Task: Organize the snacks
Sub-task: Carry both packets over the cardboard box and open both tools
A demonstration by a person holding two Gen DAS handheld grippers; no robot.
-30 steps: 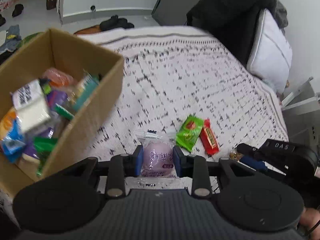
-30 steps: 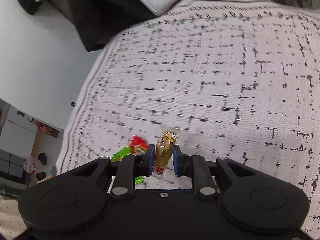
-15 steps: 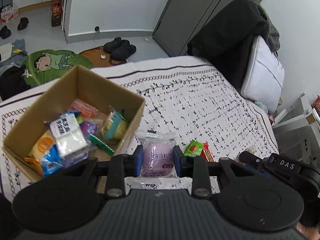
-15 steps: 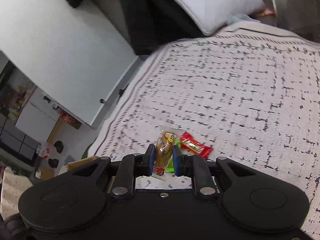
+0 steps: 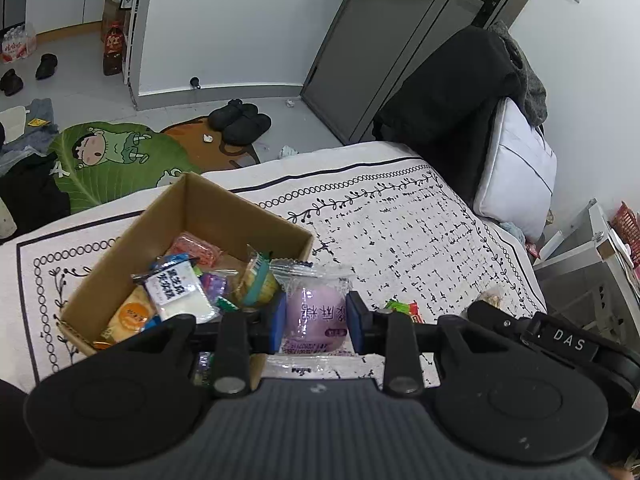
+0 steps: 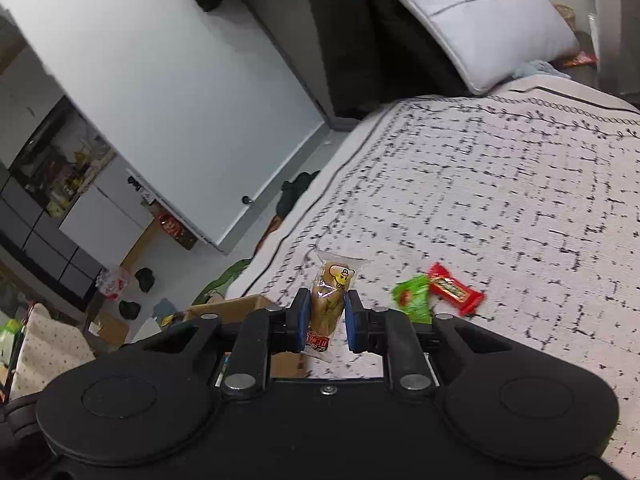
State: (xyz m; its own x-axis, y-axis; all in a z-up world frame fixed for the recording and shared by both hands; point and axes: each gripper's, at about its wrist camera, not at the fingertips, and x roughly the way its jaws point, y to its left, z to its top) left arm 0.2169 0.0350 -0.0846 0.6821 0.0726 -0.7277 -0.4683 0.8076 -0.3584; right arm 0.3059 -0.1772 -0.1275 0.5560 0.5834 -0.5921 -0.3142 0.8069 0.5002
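Bedroom setting: a bed with a white black-patterned cover (image 5: 400,224) fills the left wrist view, carrying an open cardboard box (image 5: 224,208) filled with assorted snacks. Left gripper (image 5: 316,322) is clamped on a purple round snack in clear wrap (image 5: 316,314), just beside the box's near corner. Right wrist view: right gripper (image 6: 326,320) is clamped on a brown snack stick in clear wrap (image 6: 330,296), held above the cover; a green packet (image 6: 412,298) and a red packet (image 6: 454,288) lie touching on the cover nearby.

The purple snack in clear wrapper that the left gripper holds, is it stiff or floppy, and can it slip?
The purple snack probably is soft and light: it looks round and puffy between the left gripper pads. Its clear wrapper edges stick out loose, so likely floppy. The glossy film might slip if the grip loosens.
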